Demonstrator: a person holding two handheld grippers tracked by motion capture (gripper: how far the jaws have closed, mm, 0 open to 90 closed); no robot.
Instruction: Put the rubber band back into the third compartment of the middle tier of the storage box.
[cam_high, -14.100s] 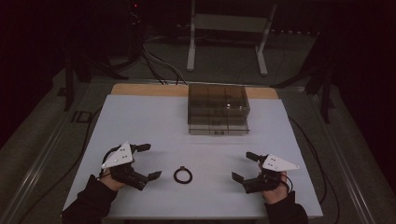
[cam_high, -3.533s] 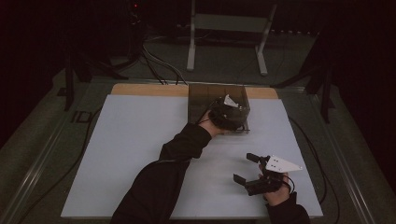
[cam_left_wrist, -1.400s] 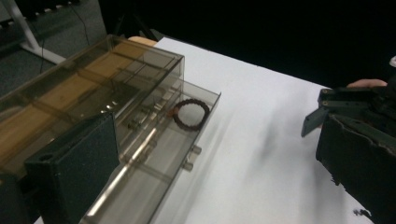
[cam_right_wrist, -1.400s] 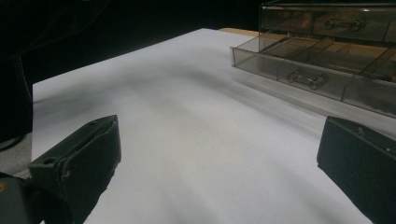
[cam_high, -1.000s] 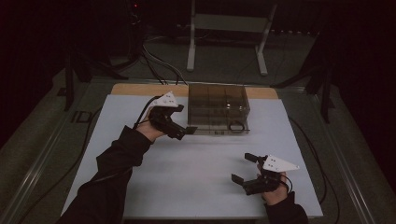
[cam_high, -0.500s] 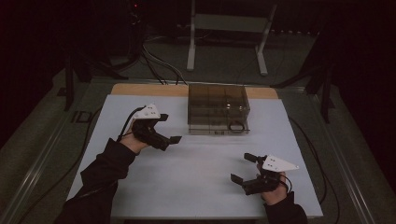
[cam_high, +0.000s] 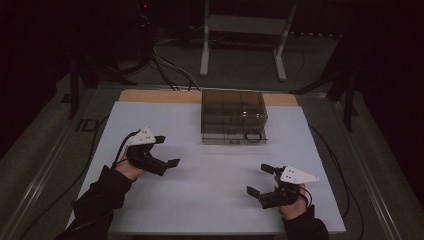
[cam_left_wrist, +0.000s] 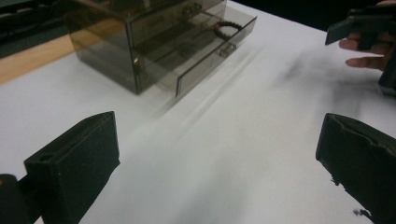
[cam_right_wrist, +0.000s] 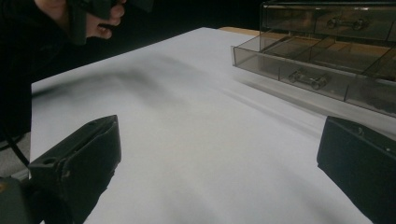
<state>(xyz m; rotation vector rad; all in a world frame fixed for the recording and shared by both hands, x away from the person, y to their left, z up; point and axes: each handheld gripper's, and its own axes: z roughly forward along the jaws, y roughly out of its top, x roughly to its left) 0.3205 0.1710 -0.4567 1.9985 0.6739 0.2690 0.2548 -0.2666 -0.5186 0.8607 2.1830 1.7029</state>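
White desk (cam_high: 210, 200) lies bare ahead of the smoky box (cam_high: 233, 116); its bottom drawer (cam_high: 235, 136) stands out, the ring (cam_high: 253, 135) inside at its right end. Left claw (cam_high: 161, 151) and right claw (cam_high: 260, 179) gape empty. Left gripper view: push the drawer front (cam_left_wrist: 215, 58) squarely. Right gripper view: open desk, box edge (cam_right_wrist: 299, 74) nearby.
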